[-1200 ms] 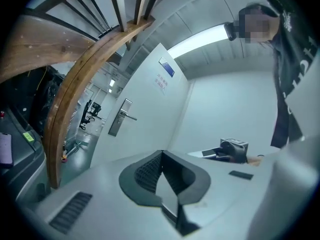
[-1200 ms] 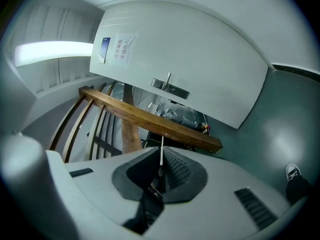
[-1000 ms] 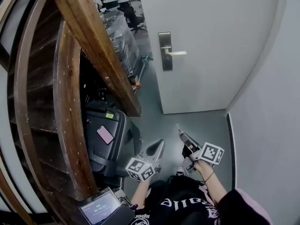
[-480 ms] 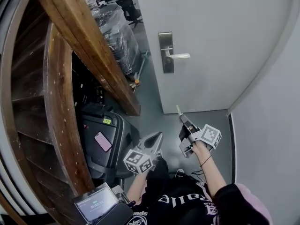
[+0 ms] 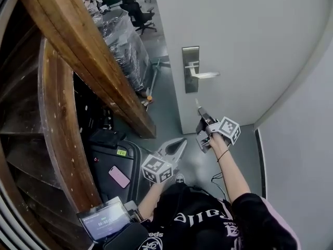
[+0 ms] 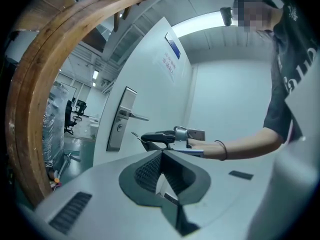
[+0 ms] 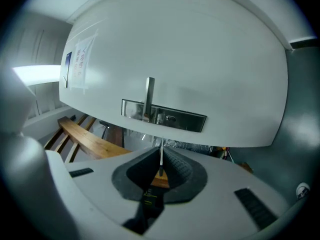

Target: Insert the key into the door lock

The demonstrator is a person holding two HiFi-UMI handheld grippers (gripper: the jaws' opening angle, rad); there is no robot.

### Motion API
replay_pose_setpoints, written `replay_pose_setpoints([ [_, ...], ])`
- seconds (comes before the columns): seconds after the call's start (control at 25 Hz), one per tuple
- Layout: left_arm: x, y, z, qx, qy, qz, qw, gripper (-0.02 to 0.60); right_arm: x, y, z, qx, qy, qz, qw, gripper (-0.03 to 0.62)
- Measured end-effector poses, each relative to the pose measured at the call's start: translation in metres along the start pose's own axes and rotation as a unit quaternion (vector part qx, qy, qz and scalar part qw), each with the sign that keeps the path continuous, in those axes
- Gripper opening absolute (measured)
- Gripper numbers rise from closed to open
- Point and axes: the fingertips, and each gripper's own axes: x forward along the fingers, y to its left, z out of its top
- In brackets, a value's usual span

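from here i see my black t-shirt (image 5: pixel 200 224) with white lettering and short sleeves, a thin dark band (image 5: pixel 222 155) on the wrist just behind the light grey right tongs (image 5: pixel 202 120), and their black-and-white marker cube (image 5: pixel 228 129).

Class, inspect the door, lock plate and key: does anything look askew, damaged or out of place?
Nothing stands out. The lock plate sits flat on the door, its handle intact; the key stands straight in the right gripper, short of the keyhole.

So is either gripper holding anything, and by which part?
The right gripper pinches a thin silver metal key by its back end, and the blade sticks out forward. The left gripper holds nothing; its jaws are together.
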Motion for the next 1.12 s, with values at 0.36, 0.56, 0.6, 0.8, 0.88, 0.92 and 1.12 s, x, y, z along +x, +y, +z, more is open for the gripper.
replay_pose_setpoints([
  [0.36, 0.011, 0.041, 0.001, -0.015, 0.006, -0.011, 0.9998, 0.005, 0.083, -0.027, 0.04, 0.063, -0.043, -0.011, 0.997, 0.037],
  [0.56, 0.012, 0.059, -0.001, -0.027, 0.005, 0.001, 0.9996, 0.005, 0.098, -0.03, 0.049, 0.076, -0.047, -0.015, 0.996, 0.037],
  [0.6, 0.012, 0.062, 0.0, -0.03, 0.003, 0.004, 0.9995, 0.005, 0.1, -0.032, 0.049, 0.078, -0.046, -0.017, 0.996, 0.037],
  [0.8, 0.012, 0.073, 0.004, -0.035, -0.004, 0.015, 0.9993, 0.005, 0.099, -0.029, 0.047, 0.094, -0.04, -0.005, 0.995, 0.037],
  [0.88, 0.012, 0.077, 0.005, -0.039, -0.006, 0.021, 0.999, 0.005, 0.096, -0.03, 0.048, 0.099, -0.042, 0.001, 0.994, 0.037],
  [0.92, 0.012, 0.078, 0.005, -0.04, -0.007, 0.023, 0.9989, 0.005, 0.095, -0.031, 0.049, 0.101, -0.045, 0.001, 0.994, 0.037],
  [1.12, 0.01, 0.081, 0.0, -0.047, -0.002, 0.031, 0.9984, 0.005, 0.098, -0.026, 0.052, 0.11, -0.042, 0.004, 0.993, 0.037],
])
